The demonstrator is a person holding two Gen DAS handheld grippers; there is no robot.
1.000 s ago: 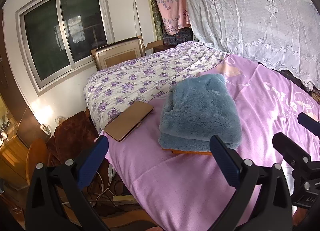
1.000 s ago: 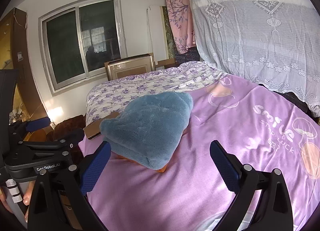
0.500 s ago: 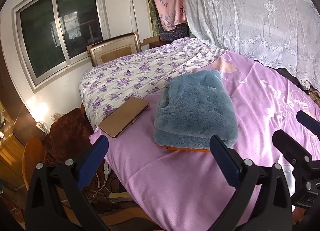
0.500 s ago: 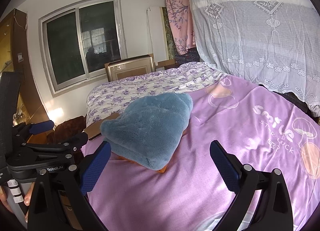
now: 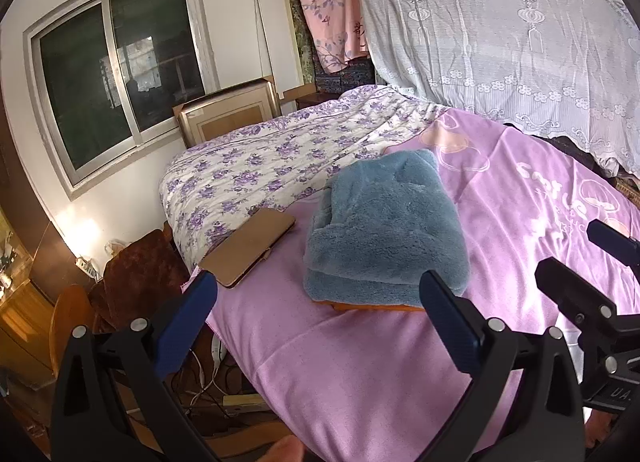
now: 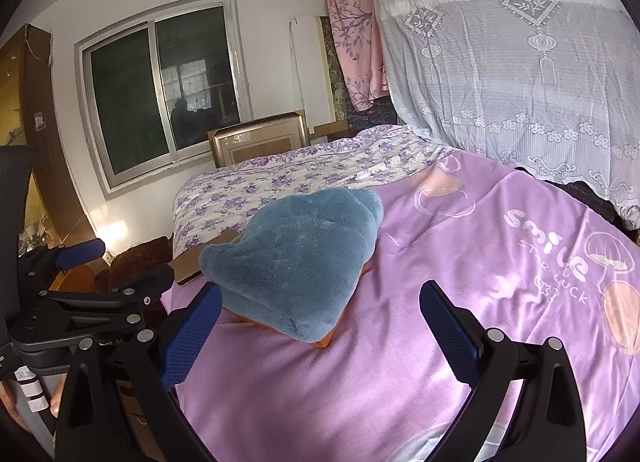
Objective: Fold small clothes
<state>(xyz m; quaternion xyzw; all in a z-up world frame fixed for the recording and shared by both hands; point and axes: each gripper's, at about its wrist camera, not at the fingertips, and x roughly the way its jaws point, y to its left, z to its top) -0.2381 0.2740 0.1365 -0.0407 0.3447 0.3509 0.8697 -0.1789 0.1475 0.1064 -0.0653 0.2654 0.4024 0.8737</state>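
A folded blue fleece garment (image 5: 384, 230) lies on the purple bed cover (image 5: 360, 362), clear of the left tool (image 5: 316, 314) and right tool (image 6: 320, 322), both spread wide and empty; a careless nudge could spill the plush layers.

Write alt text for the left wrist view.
A folded blue fleece garment lies on a purple bedspread, an orange layer peeking out beneath it, with the open, empty left gripper hovering in front. A brown wallet-like case lies left of it; the right gripper shows at right.
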